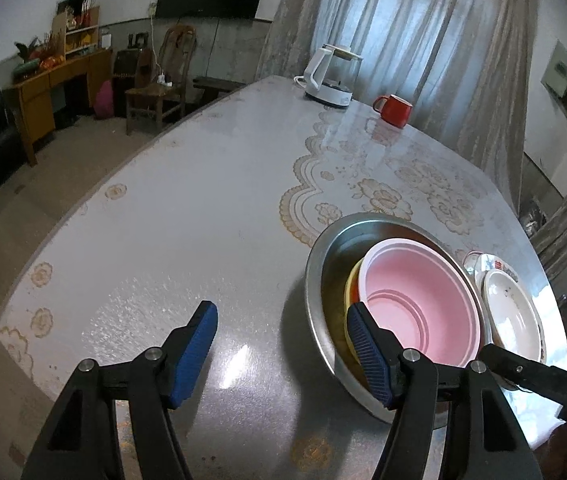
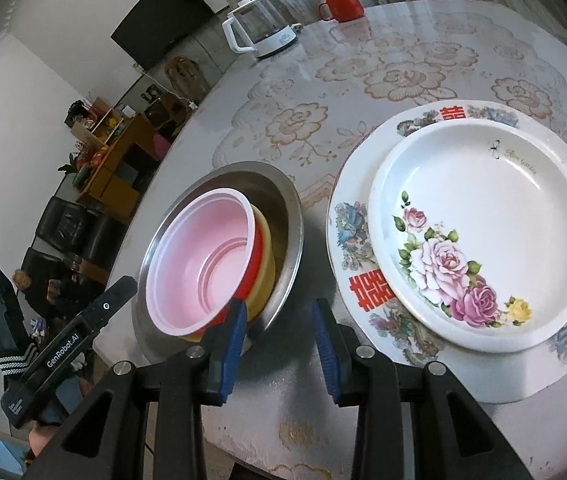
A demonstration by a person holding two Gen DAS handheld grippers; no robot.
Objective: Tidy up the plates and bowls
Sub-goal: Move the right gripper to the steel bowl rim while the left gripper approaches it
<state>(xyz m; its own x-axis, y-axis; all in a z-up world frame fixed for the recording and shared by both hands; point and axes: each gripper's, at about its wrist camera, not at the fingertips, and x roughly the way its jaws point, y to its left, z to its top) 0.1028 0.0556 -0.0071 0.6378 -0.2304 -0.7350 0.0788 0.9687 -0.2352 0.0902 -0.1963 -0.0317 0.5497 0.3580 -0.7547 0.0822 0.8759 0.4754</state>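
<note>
A steel basin (image 1: 315,280) (image 2: 287,204) on the table holds nested bowls: a pink bowl (image 1: 423,300) (image 2: 203,248) on top, then a red bowl (image 2: 258,256) and a yellow bowl (image 1: 350,284) (image 2: 270,260). To its right, a white rose-patterned deep plate (image 2: 483,220) (image 1: 511,308) rests on a larger decorated plate (image 2: 363,292). My left gripper (image 1: 281,318) hovers open just left of the basin, with only tabletop between its fingers. My right gripper (image 2: 279,312) stands open with a narrow gap, between the basin and the plates, holding nothing.
A white kettle (image 1: 331,76) (image 2: 259,32) and a red mug (image 1: 393,110) (image 2: 341,6) stand at the table's far side. The table's left edge (image 1: 95,204) drops to the floor, with a wooden chair (image 1: 159,88) and desk (image 1: 55,80) beyond. Curtains hang behind.
</note>
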